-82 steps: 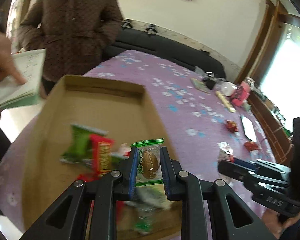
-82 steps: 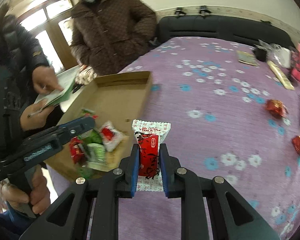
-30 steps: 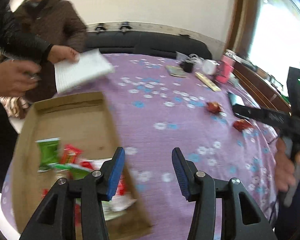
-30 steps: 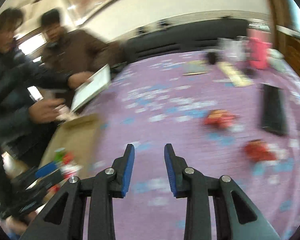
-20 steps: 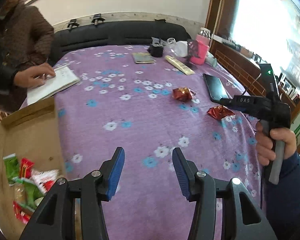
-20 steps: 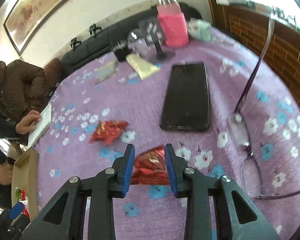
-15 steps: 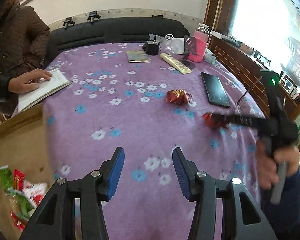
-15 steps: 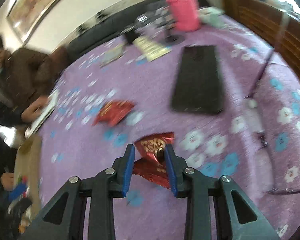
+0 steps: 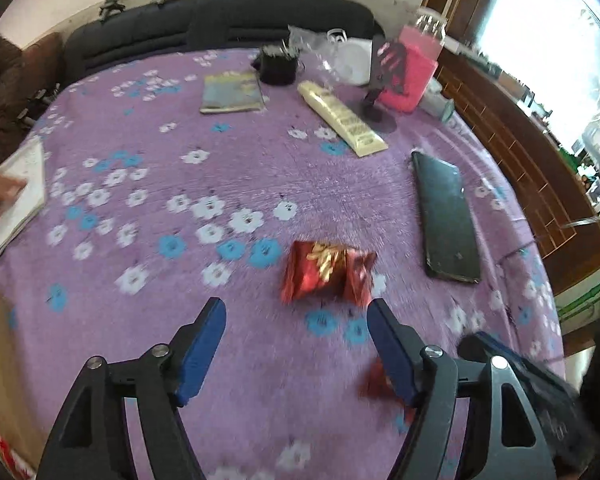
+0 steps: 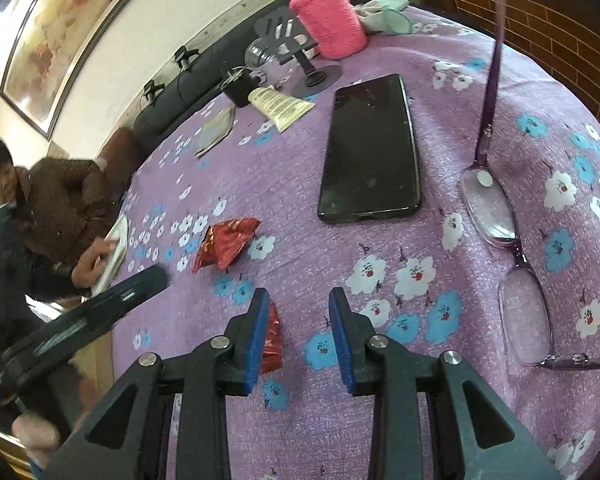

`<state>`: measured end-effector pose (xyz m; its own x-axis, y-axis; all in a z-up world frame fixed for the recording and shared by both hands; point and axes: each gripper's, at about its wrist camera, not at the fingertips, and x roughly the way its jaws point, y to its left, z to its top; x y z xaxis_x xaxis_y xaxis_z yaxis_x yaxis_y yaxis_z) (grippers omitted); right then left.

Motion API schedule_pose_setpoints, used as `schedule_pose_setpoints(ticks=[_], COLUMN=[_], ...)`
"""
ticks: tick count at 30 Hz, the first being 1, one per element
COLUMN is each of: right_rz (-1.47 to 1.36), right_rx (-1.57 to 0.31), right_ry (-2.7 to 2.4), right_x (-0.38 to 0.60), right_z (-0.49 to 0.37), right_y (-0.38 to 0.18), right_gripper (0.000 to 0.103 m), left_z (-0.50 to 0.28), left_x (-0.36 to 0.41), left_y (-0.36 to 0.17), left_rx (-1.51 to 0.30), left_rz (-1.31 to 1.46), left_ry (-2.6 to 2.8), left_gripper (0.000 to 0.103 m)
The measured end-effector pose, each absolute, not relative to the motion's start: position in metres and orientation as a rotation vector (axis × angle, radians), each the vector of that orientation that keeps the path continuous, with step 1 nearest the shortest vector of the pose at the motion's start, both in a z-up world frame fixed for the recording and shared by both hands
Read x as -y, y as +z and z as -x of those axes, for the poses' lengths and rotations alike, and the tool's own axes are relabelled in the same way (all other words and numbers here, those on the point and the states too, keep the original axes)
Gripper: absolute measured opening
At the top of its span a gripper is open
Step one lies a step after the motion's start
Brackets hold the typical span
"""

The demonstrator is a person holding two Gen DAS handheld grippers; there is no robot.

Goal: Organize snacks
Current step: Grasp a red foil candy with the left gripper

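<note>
Red snack packet (image 9: pixel 327 271) just ahead of spread left hand-held gripper (image 9: pixel 296 346), another beside parted right hand-held gripper (image 10: pixel 298 338).

My left gripper (image 9: pixel 296 344) had matte black triangular arms with cut-out openings, round silver screws at the joints, and ribbed blue pads (image 9: pixel 204 344) on the fingers. My right gripper (image 10: pixel 298 336) looked the same: black frame, silver screws, blue pads (image 10: pixel 256 340).
</note>
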<state>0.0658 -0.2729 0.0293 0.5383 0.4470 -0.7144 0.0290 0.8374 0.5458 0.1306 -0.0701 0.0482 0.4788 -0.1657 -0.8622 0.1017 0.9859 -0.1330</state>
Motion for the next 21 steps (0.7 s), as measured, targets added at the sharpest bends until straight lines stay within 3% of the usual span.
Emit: schedule_pose_setpoints(ticks=[11, 14, 16, 18, 21], right_rz=[-0.563, -0.566, -0.562, -0.559, -0.548], right_rx=[-0.982, -0.983, -0.984, -0.985, -0.983], right_ry=[0.268, 0.269, 0.269, 0.273, 0.287], right_x=[0.272, 0.271, 0.270, 0.269, 0.267], right_z=[-0.066, -0.066, -0.066, -0.066, -0.066], right_y=[0.029, 0.029, 0.029, 0.029, 0.029], right_gripper=[0.030, 0.030, 0.030, 0.030, 0.030], left_z=[-0.174, -0.166, -0.159, -0.152, -0.137], left_x=[0.097, 0.101, 0.100, 0.096, 0.090], left_y=[0.013, 0.012, 0.011, 0.011, 0.011], left_rx=[-1.068, -1.014, -0.996, -0.992, -0.984], left_rz=[0.008, -0.036, -0.040, -0.014, -0.009], left_ry=[-0.226, -0.200, -0.191, -0.189, -0.170], left_gripper=[0.077, 0.058, 0.051, 0.035, 0.033])
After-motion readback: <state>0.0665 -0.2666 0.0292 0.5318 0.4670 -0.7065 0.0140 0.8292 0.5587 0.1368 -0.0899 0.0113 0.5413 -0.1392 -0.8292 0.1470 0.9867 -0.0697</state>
